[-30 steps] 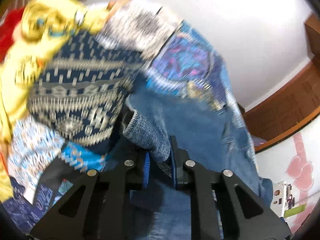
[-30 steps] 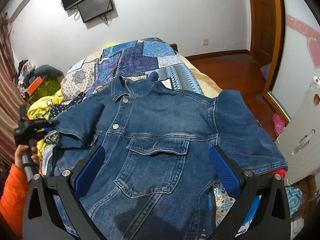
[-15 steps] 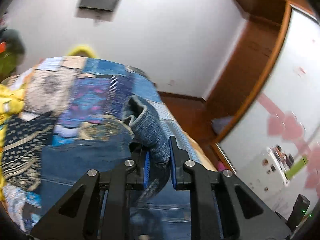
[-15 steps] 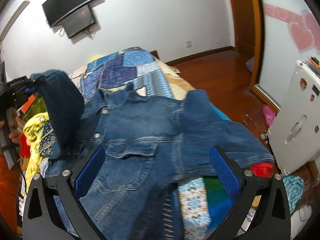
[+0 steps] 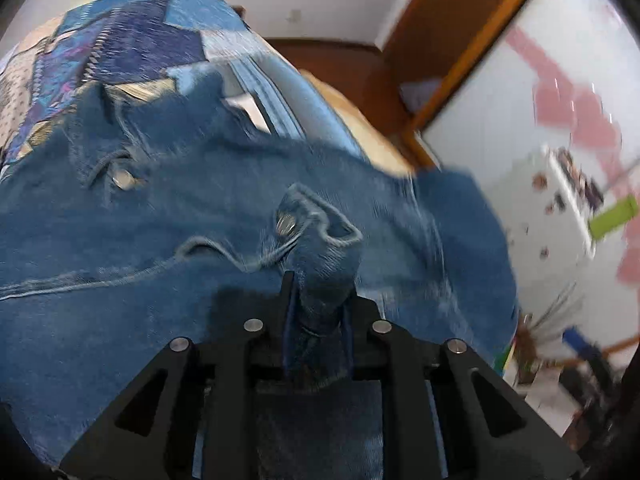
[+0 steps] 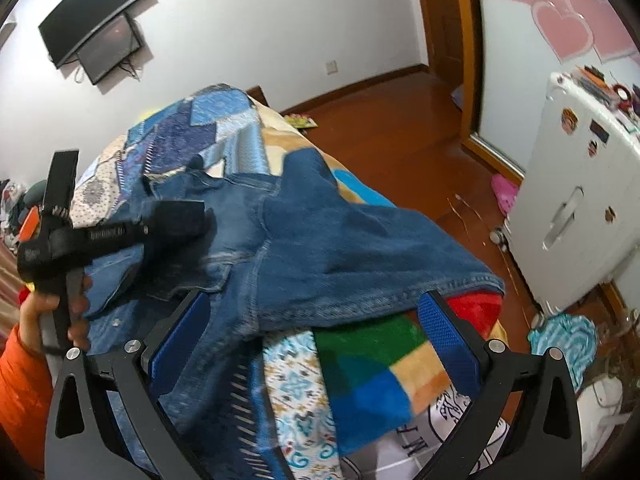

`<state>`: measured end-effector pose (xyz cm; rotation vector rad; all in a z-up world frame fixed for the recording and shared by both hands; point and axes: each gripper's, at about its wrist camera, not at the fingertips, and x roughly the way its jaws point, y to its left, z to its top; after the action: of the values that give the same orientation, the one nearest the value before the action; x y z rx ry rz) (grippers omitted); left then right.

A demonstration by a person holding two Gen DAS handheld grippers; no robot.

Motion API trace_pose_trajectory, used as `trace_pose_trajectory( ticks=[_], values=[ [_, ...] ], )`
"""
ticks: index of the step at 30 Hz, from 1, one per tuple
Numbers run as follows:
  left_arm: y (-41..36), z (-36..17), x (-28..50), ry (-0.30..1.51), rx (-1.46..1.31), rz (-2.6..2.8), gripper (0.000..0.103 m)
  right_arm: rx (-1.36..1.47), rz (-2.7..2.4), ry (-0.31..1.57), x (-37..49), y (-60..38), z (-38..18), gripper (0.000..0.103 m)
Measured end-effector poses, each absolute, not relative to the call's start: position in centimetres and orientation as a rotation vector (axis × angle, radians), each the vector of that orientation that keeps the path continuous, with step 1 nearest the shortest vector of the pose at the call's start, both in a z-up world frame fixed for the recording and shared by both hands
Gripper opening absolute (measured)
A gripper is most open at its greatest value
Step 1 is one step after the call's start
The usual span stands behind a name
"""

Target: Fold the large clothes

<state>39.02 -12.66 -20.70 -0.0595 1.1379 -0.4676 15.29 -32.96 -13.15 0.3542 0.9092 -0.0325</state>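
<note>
A blue denim jacket (image 6: 304, 232) lies front up on a patchwork bed (image 6: 200, 128). My left gripper (image 5: 320, 284) is shut on the jacket's left sleeve cuff (image 5: 316, 240) and holds it over the jacket's chest (image 5: 160, 216). The left gripper also shows in the right wrist view (image 6: 176, 220), held above the jacket's front. My right gripper (image 6: 312, 336) is open and empty, low over the jacket's right sleeve (image 6: 400, 248) at the bed's near corner.
A white fridge (image 6: 576, 208) stands right of the bed on the wooden floor (image 6: 400, 120). Colourful blankets (image 6: 380, 368) hang off the bed's near edge. A TV (image 6: 96, 36) hangs on the far wall. Loose clothes (image 6: 568, 336) lie on the floor by the fridge.
My left gripper has carried the left sleeve from the bed's left side up and across onto the jacket's chest. My right gripper has drifted toward the right sleeve, still open.
</note>
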Motion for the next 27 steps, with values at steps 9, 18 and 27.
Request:
trace_pose_trajectory(
  ticks=[9,18,27],
  values=[
    [-12.9,-18.4,34.6,1.104,0.058,-0.529,0.059,0.464,-0.015,0.950,14.9,-34.9,-14.6,0.103],
    [-5.0,-14.7,32.0,0.936,0.086,-0.303,0.087,0.632,0.002,0.947,14.7,-38.5,-15.5,0.103],
    [3.4,-15.7,28.7,0.917,0.102,-0.119,0.088,0.908,0.029,1.051,16.5,-41.4,-21.6,0.096]
  ],
)
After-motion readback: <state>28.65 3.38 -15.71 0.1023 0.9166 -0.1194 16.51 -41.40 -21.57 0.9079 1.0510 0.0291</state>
